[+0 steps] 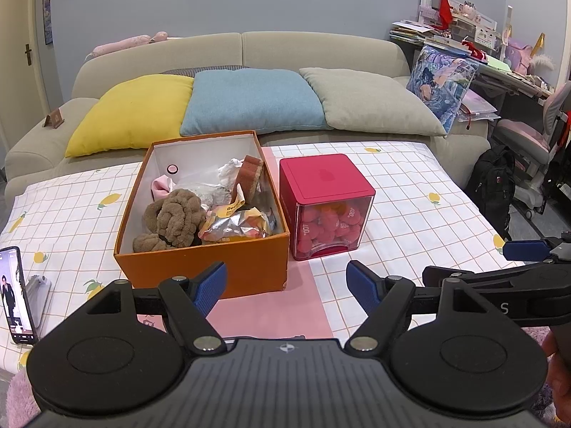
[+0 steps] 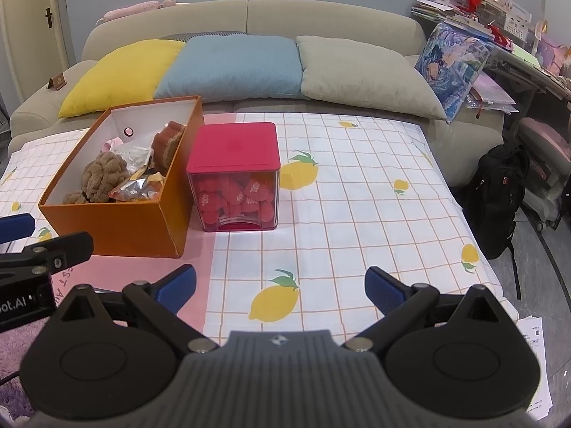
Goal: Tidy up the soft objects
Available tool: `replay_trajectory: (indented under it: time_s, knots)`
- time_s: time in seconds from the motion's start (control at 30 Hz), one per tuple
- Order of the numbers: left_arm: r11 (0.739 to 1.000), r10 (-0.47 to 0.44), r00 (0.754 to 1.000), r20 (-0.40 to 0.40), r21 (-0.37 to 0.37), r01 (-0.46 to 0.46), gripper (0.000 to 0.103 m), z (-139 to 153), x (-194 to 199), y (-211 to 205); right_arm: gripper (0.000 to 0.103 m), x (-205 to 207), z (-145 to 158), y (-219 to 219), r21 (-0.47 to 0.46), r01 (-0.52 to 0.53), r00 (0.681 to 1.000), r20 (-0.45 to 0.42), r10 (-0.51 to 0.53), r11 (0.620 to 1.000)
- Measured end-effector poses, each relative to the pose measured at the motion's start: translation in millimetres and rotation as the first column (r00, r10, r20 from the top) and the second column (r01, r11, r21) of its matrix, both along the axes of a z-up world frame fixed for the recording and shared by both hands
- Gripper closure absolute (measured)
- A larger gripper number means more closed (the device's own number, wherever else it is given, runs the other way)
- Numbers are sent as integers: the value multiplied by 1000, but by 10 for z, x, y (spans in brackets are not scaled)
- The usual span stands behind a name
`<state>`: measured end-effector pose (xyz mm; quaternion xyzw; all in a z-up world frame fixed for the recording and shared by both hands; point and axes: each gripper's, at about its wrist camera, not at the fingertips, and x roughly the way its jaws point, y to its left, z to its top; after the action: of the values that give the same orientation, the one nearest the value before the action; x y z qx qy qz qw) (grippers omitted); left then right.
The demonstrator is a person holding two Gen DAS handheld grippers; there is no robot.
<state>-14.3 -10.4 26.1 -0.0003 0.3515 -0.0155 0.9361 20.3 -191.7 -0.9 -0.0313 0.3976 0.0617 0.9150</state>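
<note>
Orange cardboard makes up the open box [image 1: 200, 264] that stands on a table under a white grid-pattern cloth [image 1: 410, 192] printed with lemons. Inside it lie the soft things: a brown knotted plush piece [image 1: 175, 221] at about 8 o'clock of the box's interior, a crinkled foil snack bag [image 1: 237, 228] at 5 o'clock, a brown sponge [image 1: 249, 174] leaning against the wall at 2 o'clock, clear crumpled plastic near the middle and a bit of pink fabric [image 1: 160, 185] at 10 o'clock. Just beside the box, at its 3 o'clock, sits a red-lidded clear container [image 1: 326, 207] filled with red heart-shaped pieces. The left gripper [image 1: 285, 285] hovers at the near edge of the table, its blue-padded fingers [image 1: 210, 287] spread wide with nothing between them, the box lying toward 11 o'clock in its view. The right gripper [image 2: 280, 287] is likewise released and empty, over the cloth, with the box at 10 o'clock in its view. A phone [image 1: 14, 292] stands propped at 9 o'clock in the left wrist view. Behind the table a beige sofa [image 1: 228, 50] carries yellow, blue and grey cushions.
</note>
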Motion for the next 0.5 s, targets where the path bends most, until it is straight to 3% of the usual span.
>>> replay_trajectory:
  time_s: [0.5]
  knots:
    - [1000, -3, 1000, 1, 0, 3, 14, 14, 0, -21, 4, 2, -9, 13, -1, 1, 1000, -6, -1, 1000]
